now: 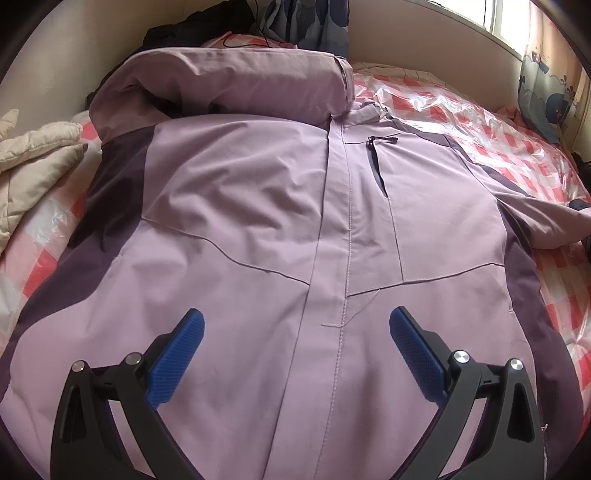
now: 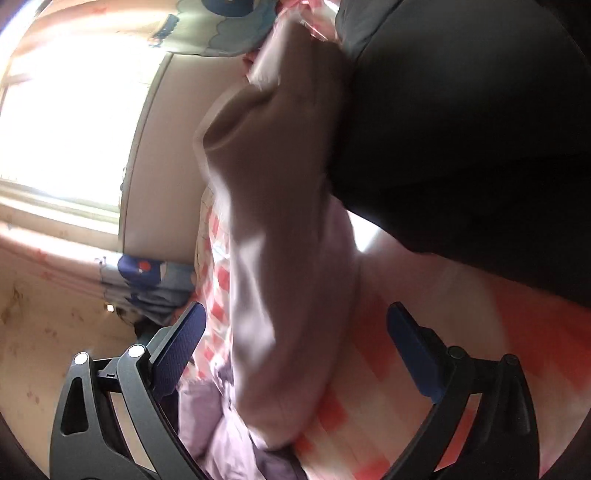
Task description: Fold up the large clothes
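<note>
A lilac jacket [image 1: 258, 221] with dark purple side panels lies front up, zipped, on the bed. Its hood [image 1: 240, 85] is rolled at the far end, and its right sleeve [image 1: 535, 218] stretches off to the right. My left gripper [image 1: 295, 325] hovers open over the jacket's lower front, straddling the zip flap, with its blue pads clear of the cloth. The right wrist view is rolled and blurred. There the lilac sleeve [image 2: 280, 240] runs up between the spread fingers of my right gripper [image 2: 295, 308], which is open and touches nothing I can see.
The bed has a red-and-white checked sheet [image 1: 461, 122] under clear plastic. A beige quilt [image 1: 33, 158] is bunched at the left, and dark clothes [image 1: 177, 33] lie by the headboard. A cartoon-print curtain [image 1: 546, 85] hangs by the window. A large dark shape [image 2: 461, 129] fills the right view's upper right.
</note>
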